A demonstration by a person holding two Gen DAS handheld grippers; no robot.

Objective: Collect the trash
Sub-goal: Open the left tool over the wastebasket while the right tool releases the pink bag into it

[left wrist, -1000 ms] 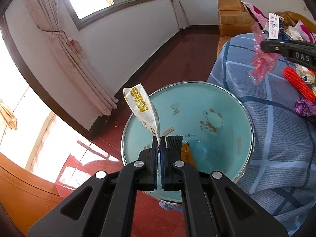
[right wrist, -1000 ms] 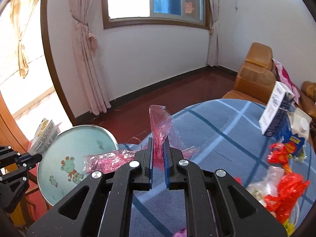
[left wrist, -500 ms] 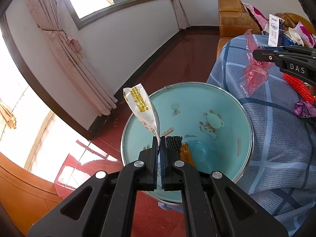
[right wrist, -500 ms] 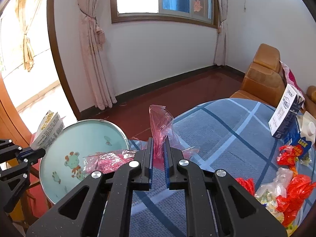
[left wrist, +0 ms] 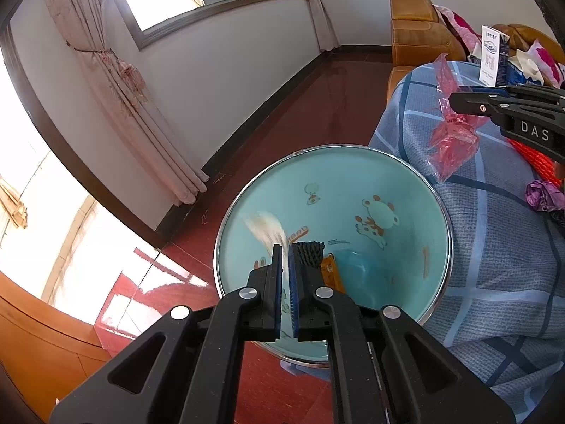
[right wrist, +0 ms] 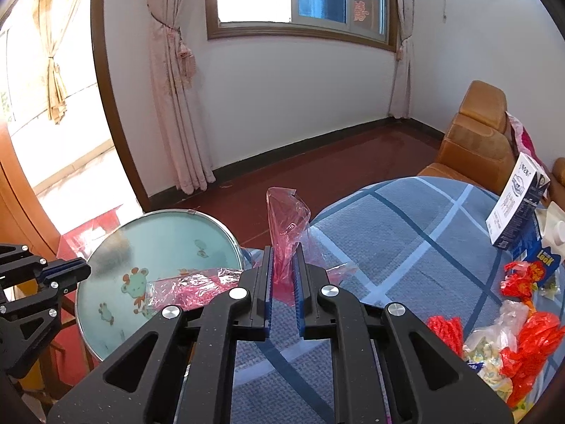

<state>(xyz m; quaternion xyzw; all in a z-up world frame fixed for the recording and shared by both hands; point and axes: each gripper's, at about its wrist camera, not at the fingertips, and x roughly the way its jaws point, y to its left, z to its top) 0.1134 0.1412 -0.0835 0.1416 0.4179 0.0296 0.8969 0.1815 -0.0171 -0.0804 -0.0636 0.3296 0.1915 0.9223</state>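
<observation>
Release at left gripper (left wrist: 285,247): jaws parted narrowly, wrapper (left wrist: 265,228) dropping blurred into basin (left wrist: 388,190); right gripper (right wrist: 283,259) holds pink bag (right wrist: 286,219) — next deposit.

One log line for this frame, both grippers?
left gripper: jaws barely parted, over teal basin | white wrapper: blurred by its tips, apparently loose | right gripper: shut on pink plastic bag, over tablecloth edge

Left tongs (left wrist: 285,247) just cracked open above the teal basin (left wrist: 406,194), and a blurry white wrapper (left wrist: 265,228) sits right past their tips, inside the basin.
</observation>
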